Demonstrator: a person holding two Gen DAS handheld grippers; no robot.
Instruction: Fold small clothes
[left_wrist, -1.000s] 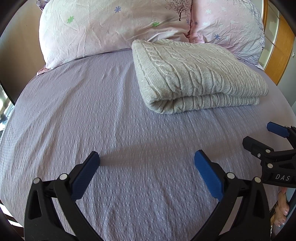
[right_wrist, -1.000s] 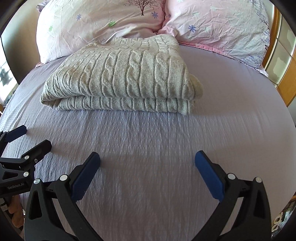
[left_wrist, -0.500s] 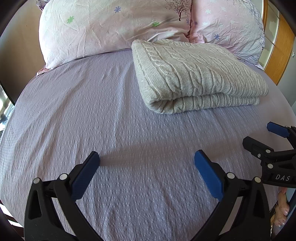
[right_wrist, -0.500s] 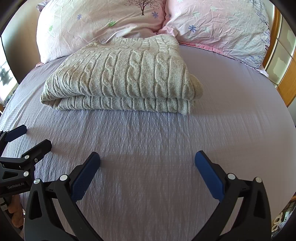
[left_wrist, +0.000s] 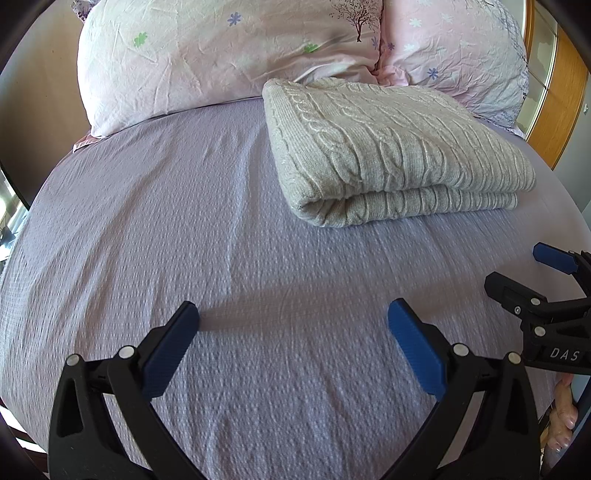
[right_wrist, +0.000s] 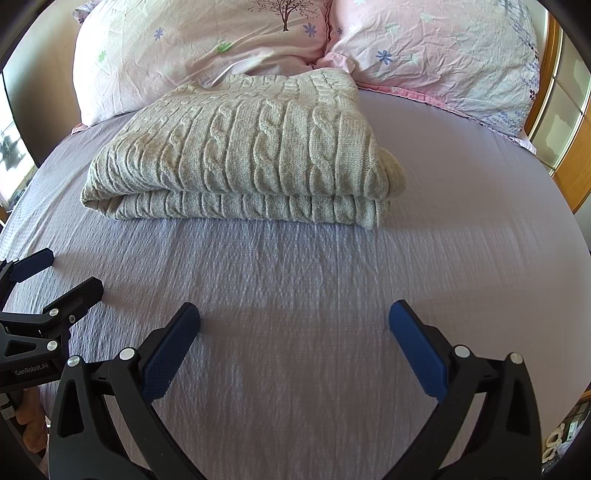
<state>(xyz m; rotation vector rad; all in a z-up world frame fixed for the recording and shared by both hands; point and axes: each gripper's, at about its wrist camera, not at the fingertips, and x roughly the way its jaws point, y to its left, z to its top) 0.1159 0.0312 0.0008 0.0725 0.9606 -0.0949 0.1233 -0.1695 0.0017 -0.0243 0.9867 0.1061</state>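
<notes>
A beige cable-knit sweater (left_wrist: 391, 155) lies folded in a neat rectangle on the lilac bed sheet (left_wrist: 184, 221), close to the pillows; it also shows in the right wrist view (right_wrist: 251, 147). My left gripper (left_wrist: 293, 325) is open and empty, low over the sheet, well short of the sweater. My right gripper (right_wrist: 295, 325) is open and empty too, in front of the sweater's folded edge. Each gripper shows at the edge of the other's view: the right gripper (left_wrist: 532, 273) and the left gripper (right_wrist: 62, 273).
Two pink floral pillows (left_wrist: 221, 59) (right_wrist: 443, 48) stand behind the sweater at the head of the bed. A wooden frame with glass panels (right_wrist: 565, 122) runs along the right side. The bed's edges curve off left and right.
</notes>
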